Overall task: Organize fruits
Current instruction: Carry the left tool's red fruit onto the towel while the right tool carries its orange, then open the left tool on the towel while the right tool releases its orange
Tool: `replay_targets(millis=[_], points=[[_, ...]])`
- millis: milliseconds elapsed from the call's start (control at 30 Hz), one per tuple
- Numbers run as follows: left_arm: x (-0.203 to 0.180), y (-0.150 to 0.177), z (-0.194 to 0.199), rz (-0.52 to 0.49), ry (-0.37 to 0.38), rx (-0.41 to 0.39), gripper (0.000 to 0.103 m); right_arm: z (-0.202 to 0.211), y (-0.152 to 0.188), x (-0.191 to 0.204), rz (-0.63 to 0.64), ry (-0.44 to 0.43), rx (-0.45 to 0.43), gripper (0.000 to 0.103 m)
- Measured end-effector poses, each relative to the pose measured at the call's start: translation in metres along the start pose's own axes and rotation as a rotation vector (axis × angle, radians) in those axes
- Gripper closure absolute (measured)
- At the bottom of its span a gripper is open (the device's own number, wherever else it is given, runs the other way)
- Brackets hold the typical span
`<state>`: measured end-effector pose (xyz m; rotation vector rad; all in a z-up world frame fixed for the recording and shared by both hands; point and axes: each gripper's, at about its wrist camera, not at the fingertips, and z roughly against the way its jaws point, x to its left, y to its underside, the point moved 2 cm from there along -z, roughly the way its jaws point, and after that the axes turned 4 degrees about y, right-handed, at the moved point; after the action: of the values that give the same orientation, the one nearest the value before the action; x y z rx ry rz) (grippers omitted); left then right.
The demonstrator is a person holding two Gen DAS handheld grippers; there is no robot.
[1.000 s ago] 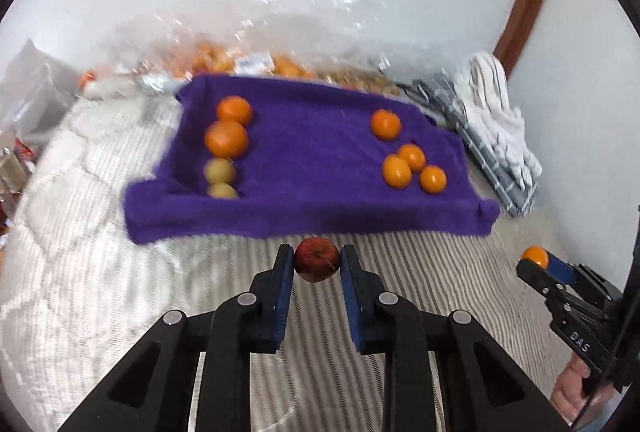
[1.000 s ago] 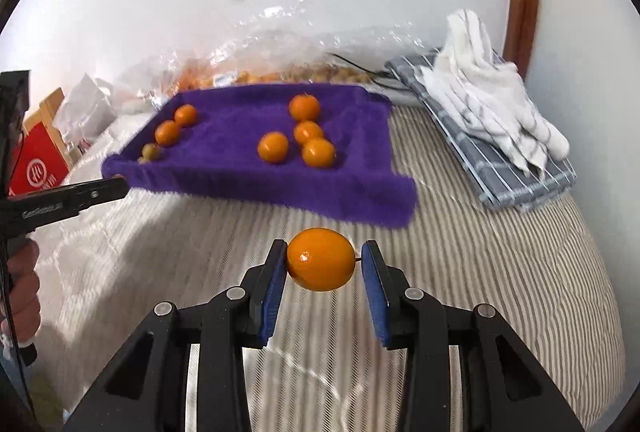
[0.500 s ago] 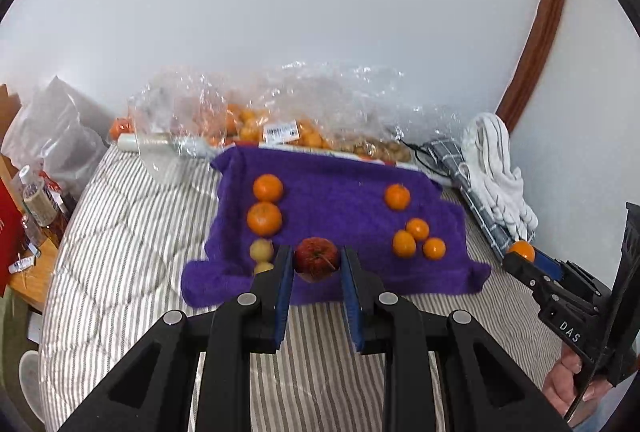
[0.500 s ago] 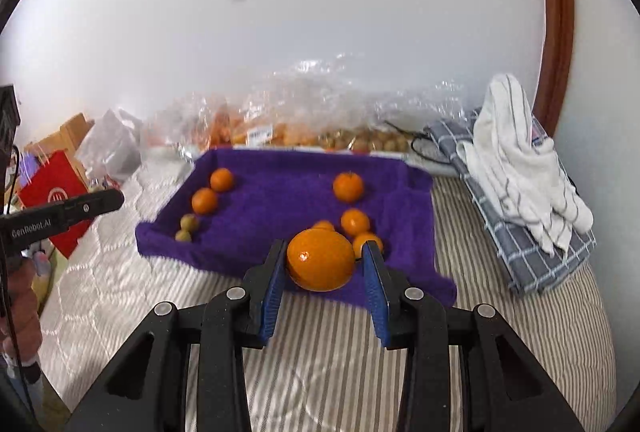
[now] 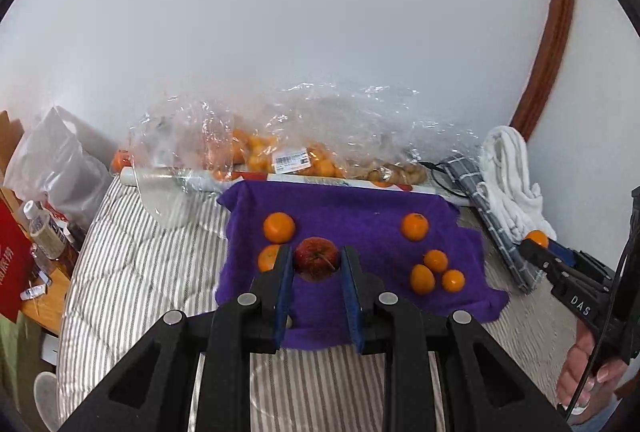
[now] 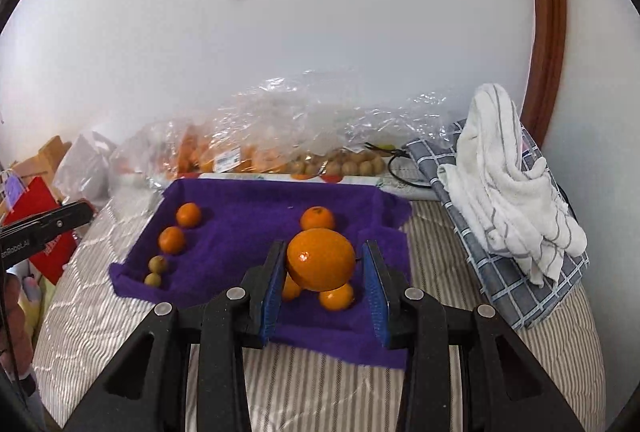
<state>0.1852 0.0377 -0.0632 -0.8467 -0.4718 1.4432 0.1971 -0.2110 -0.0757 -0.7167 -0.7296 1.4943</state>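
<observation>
My left gripper (image 5: 316, 262) is shut on a small red apple (image 5: 316, 258), held above the near left part of the purple towel (image 5: 360, 216). My right gripper (image 6: 322, 264) is shut on a large orange (image 6: 321, 259) above the towel's (image 6: 248, 224) near right part. On the towel lie two oranges (image 6: 188, 214) and two small green-brown fruits (image 6: 157, 264) at the left. Several oranges (image 5: 436, 260) lie at the right. The right gripper (image 5: 538, 246) also shows at the left wrist view's right edge with its orange.
The towel lies on a striped bed cover (image 6: 100, 312). Clear plastic bags of fruit (image 5: 280, 155) line the wall behind it. A folded checked cloth with a white towel (image 6: 508, 191) lies at the right. A red box (image 5: 12, 264), bottles and a side table stand at the left.
Both grippers have risen and drawn back from the bed with their fruits still held. The towel now appears farther off and lower in both views.
</observation>
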Motion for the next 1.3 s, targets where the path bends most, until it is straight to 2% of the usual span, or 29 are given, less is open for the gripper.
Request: replay_targets(millis=[200,433,667,933,1167,1233,1300], points=[[0.009,-0.009,-0.042,0.017,-0.024,0.046,0.080,-0.046,-0.008,-0.013,-0.020,0.015,0.052,0.065],[0.001,-0.002,-0.110,-0.005,-0.011,0.150,0.080,-0.113,-0.005,-0.016,-0.035,0.006,0.135,0.065],[-0.009,0.003,-0.150,-0.033,-0.013,0.207,0.080,-0.157,-0.006,-0.009,-0.016,-0.007,0.193,0.065],[-0.014,0.014,-0.165,-0.082,-0.042,0.235,0.080,-0.175,0.003,-0.008,-0.001,0.004,0.220,0.065],[-0.011,0.017,-0.160,-0.058,-0.026,0.248,0.080,-0.173,0.004,-0.008,-0.003,0.003,0.241,0.065],[-0.012,0.017,-0.152,-0.058,-0.025,0.245,0.077,-0.166,0.003,-0.008,-0.007,0.010,0.245,0.062],[-0.012,0.017,-0.141,-0.053,-0.026,0.241,0.067,-0.152,0.001,-0.007,-0.011,0.000,0.246,0.051]])
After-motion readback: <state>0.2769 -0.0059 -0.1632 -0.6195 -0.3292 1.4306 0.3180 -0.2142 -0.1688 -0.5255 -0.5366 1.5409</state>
